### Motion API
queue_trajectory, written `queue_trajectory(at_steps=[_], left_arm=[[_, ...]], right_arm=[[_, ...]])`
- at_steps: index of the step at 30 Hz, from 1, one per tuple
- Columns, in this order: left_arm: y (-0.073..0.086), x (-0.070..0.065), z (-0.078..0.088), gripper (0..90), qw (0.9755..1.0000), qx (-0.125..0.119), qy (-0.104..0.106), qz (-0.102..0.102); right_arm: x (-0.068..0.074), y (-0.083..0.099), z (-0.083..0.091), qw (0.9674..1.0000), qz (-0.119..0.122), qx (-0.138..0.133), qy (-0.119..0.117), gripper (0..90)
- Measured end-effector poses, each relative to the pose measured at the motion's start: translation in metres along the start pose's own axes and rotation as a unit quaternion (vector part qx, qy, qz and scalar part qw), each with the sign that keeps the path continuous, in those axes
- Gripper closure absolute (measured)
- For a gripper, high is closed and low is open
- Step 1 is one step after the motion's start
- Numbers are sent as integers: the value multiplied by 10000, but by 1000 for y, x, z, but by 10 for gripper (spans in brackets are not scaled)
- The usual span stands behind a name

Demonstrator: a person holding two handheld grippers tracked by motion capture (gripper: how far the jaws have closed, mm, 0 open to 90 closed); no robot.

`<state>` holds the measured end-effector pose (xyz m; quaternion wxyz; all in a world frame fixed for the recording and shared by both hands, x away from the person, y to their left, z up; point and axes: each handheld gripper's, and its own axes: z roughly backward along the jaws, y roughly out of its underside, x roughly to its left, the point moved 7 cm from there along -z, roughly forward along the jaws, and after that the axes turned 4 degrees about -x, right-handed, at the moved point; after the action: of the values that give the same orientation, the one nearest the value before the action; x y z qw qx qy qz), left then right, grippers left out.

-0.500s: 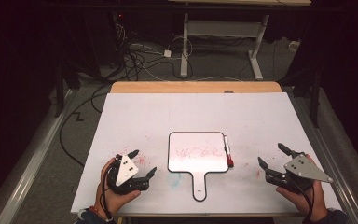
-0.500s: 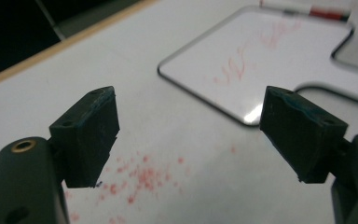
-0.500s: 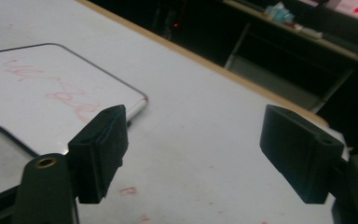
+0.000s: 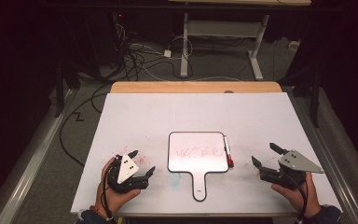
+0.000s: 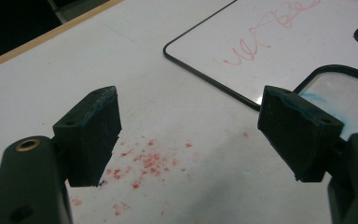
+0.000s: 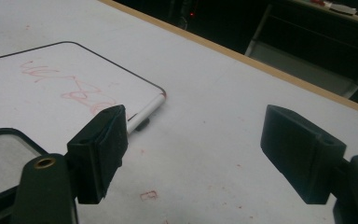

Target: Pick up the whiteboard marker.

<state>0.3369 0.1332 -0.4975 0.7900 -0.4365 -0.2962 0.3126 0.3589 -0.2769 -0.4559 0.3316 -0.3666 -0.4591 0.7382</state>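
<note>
Presently I find both tongs released and grasping nothing. My left tongs (image 4: 141,162) rest low on the white tabletop (image 4: 135,116), left of the small handled whiteboard (image 4: 198,151), well apart from it; red specks (image 5: 144,161) mark the surface between their pads. My right tongs (image 4: 265,154) sit right of the board, near it but not touching. Red scribbles (image 4: 200,151) cross the board's face. A marker (image 4: 227,150) lies along the board's right edge, its red cap toward me.
</note>
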Motion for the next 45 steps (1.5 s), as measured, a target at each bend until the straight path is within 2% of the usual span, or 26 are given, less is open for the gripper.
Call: queue_trajectory(at_steps=[3,6,8,11,13,15,18,19,20,22,23,25,26,29,31,33,36,38,39,42,43,45], left_arm=[[2,-1,-3,206,9998,149,-7,-144],[4,-1,-6,205,9996,240,36,-125],[5,-1,-7,205,9995,282,21,-150],[5,-2,-10,206,9993,307,66,-184],[6,-4,-11,205,9991,371,113,-148],[6,-6,-13,205,9991,376,157,-106],[5,-8,-14,205,9988,415,169,-200],[6,-9,-14,205,9987,429,166,-218],[6,-9,-14,205,9987,431,182,-211],[7,-8,-14,205,9986,455,181,-211],[7,-8,-14,206,9986,456,179,-203],[8,-8,-14,206,9986,462,183,-162],[8,-8,-14,206,9986,463,182,-170],[8,-9,-14,207,9985,476,210,-185],[8,-9,-14,207,9983,495,232,-212],[9,-10,-15,207,9981,517,243,-233],[9,-10,-15,207,9980,524,259,-224],[9,-10,-15,207,9980,532,262,-232],[9,-11,-15,207,9979,539,255,-244],[9,-12,-15,206,9978,543,277,-256],[9,-12,-15,206,9978,548,279,-263],[9,-12,-15,206,9977,560,295,-257]], right_arm=[[0,1,-3,10000,80,-6,-21,234],[-1,-1,-12,10000,42,51,-40,237],[-2,0,-20,9998,42,192,-93,236],[-2,4,-29,9981,4,439,-426,232],[-3,4,-37,9946,-289,641,-769,251],[-4,2,-46,9911,-551,801,-911,287],[-4,0,-65,9850,-755,1145,-1051,320],[-3,0,-72,9820,-776,1266,-1163,333],[-1,1,-78,9776,-887,1419,-1277,353],[0,2,-90,9724,-981,1686,-1281,358],[1,3,-95,9679,-1060,1832,-1356,371],[0,3,-104,9637,-1237,1921,-1379,382],[1,3,-108,9599,-1321,1998,-1459,384],[4,2,-117,9513,-1527,2139,-1610,423],[6,2,-124,9497,-1599,2154,-1614,444],[8,4,-129,9456,-1640,2279,-1644,450],[10,8,-135,9421,-1709,2391,-1616,496],[12,10,-139,9408,-1744,2399,-1641,574],[14,11,-140,9390,-1759,2422,-1695,591],[15,12,-141,9386,-1752,2442,-1692,671],[15,12,-141,9372,-1772,2442,-1749,691],[15,13,-141,9364,-1825,2424,-1765,702]])
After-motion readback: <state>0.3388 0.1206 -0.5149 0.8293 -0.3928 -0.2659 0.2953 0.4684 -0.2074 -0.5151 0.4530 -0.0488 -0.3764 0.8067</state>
